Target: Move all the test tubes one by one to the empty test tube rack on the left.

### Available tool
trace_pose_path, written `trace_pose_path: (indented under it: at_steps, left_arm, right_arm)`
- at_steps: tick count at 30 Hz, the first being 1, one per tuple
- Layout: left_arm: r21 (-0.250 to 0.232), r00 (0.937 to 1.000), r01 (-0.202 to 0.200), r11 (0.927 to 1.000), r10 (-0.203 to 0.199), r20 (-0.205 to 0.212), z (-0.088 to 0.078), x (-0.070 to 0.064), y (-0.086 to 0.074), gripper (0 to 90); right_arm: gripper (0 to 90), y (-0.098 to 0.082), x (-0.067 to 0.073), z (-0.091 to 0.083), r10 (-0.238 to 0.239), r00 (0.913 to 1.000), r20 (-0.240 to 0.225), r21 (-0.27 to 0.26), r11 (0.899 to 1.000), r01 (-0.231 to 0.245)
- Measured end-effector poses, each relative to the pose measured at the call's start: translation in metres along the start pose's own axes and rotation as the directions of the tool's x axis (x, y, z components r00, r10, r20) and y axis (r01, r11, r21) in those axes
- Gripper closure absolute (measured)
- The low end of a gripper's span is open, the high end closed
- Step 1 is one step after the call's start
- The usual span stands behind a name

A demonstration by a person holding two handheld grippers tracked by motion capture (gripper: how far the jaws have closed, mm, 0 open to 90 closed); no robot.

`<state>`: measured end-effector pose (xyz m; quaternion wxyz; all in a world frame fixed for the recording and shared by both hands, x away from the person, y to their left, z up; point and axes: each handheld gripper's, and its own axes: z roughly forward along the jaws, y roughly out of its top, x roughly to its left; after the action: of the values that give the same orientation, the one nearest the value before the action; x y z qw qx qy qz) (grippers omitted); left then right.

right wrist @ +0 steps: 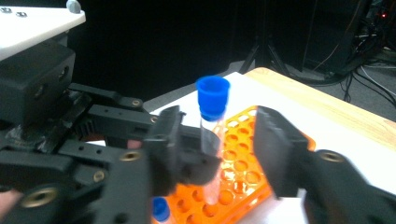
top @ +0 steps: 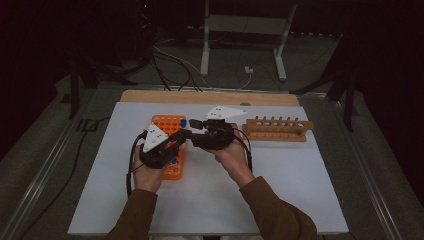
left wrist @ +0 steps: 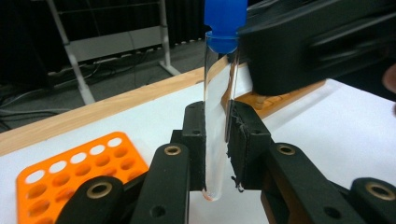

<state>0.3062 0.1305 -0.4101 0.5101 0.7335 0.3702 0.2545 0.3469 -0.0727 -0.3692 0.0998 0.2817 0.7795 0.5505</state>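
Over the desk [top: 280,170], the left gripper [left wrist: 217,144] is clamping its jaws on the clear tube [left wrist: 215,135], holding it upright. The right gripper [right wrist: 224,144] is standing with jaws apart around the blue cap [right wrist: 213,97], apparently releasing it in a handover.

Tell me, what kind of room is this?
Probably a lab or test room. On the table sit an orange tube rack and a wooden rack, and the left gripper holds a blue-capped test tube. Cables lie on the floor behind.
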Motion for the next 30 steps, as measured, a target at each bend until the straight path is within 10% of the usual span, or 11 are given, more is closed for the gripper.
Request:
trace_pose_path:
  at_steps: [11,30]
  left_arm:
    - [-0.015,0.9987,0.037,0.9992,-0.038,-0.033,-0.009,0.018,0.0,78.4]
    - [-0.034,0.9886,0.096,0.9948,-0.099,-0.113,-0.046,0.055,-0.022,78.3]
  right_arm:
    - [4.9,-0.013,-0.02,-0.011,0.002,0.9964,0.085,0.006,1.0,-0.003]
    - [0.0,-0.051,-0.067,-0.06,0.061,0.9779,0.2,-0.014,0.998,-0.06]
